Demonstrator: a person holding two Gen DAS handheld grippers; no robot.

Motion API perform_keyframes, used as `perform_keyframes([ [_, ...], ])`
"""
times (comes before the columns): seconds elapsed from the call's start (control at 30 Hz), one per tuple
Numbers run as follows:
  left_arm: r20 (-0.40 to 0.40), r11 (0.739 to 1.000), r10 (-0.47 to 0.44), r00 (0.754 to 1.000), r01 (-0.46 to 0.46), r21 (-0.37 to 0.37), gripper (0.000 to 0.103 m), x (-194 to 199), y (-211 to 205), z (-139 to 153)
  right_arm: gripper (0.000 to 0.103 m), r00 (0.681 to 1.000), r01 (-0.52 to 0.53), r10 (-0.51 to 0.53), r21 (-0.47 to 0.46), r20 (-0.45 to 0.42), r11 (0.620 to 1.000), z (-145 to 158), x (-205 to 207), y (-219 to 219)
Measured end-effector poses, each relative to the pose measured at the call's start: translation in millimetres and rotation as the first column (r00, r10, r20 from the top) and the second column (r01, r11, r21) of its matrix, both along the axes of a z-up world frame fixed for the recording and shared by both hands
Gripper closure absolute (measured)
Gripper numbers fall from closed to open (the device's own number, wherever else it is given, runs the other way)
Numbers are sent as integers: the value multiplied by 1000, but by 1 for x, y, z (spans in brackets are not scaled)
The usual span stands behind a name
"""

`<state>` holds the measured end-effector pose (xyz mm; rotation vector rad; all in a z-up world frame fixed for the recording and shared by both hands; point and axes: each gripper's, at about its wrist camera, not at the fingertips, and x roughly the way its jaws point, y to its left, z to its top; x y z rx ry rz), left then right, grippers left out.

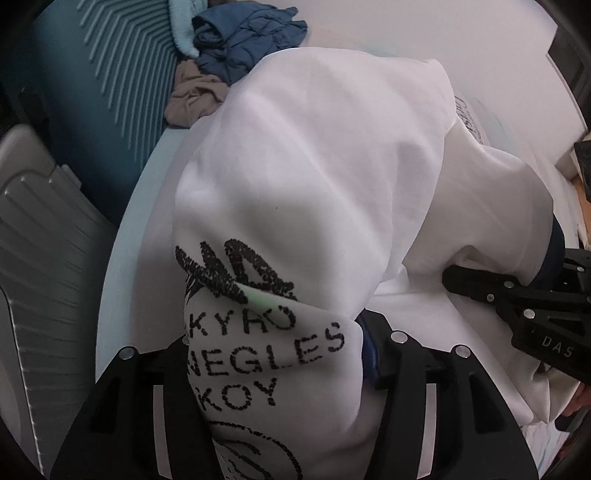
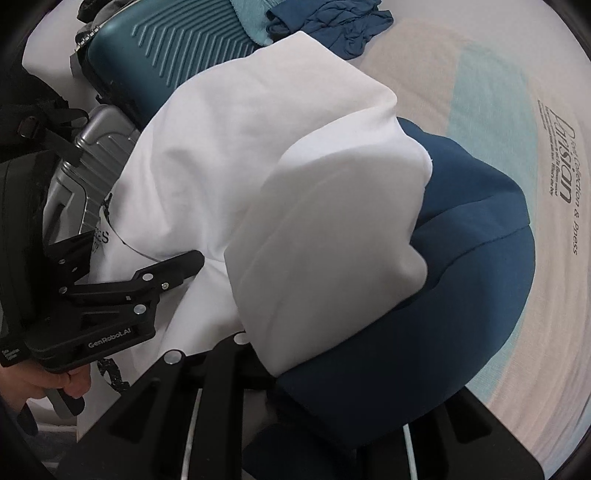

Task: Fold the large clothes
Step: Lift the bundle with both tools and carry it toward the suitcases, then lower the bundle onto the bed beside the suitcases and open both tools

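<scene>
A large white shirt (image 1: 314, 166) with black lettering lies bunched on the bed. My left gripper (image 1: 282, 347) stands at its printed end, and the lettered cloth fills the gap between the two fingers, pressed from both sides. In the right wrist view the same white shirt (image 2: 258, 147) folds over its navy blue part (image 2: 461, 258). My right gripper (image 2: 280, 365) is shut on that white and navy fold, with one finger hidden under the cloth. From the left wrist view the right gripper (image 1: 452, 278) pinches the cloth at the right. The left gripper (image 2: 140, 251) shows at the left of the right wrist view.
A teal ribbed suitcase (image 1: 92, 74) and a silver suitcase (image 1: 37, 258) stand beside the bed on the left. A crumpled blue garment (image 1: 247, 37), a taupe one (image 1: 195, 96) and a light blue towel (image 1: 181, 22) lie at the far end. The printed sheet (image 2: 554, 166) spreads to the right.
</scene>
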<state>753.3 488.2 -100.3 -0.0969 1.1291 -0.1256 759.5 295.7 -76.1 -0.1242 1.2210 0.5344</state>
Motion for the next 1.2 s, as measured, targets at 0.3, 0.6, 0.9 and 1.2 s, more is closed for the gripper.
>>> perform_keyframes([
  [0.3, 31, 999, 24, 999, -25, 29, 48, -20, -11, 15, 71, 999, 3, -1, -59, 45, 998, 6, -5, 7],
  [0.6, 129, 990, 125, 984, -132, 49, 11, -75, -27, 71, 20, 987, 81, -82, 12, 140, 997, 46, -37, -30],
  [0.9, 181, 963, 268, 946, -267, -31, 6, -159, -42, 126, 8, 966, 104, -106, 20, 236, 994, 104, -94, -68],
  [1.2, 183, 901, 413, 892, -430, 62, 6, -265, -85, 162, 8, 922, 132, -123, 0, 366, 991, 170, -200, -122],
])
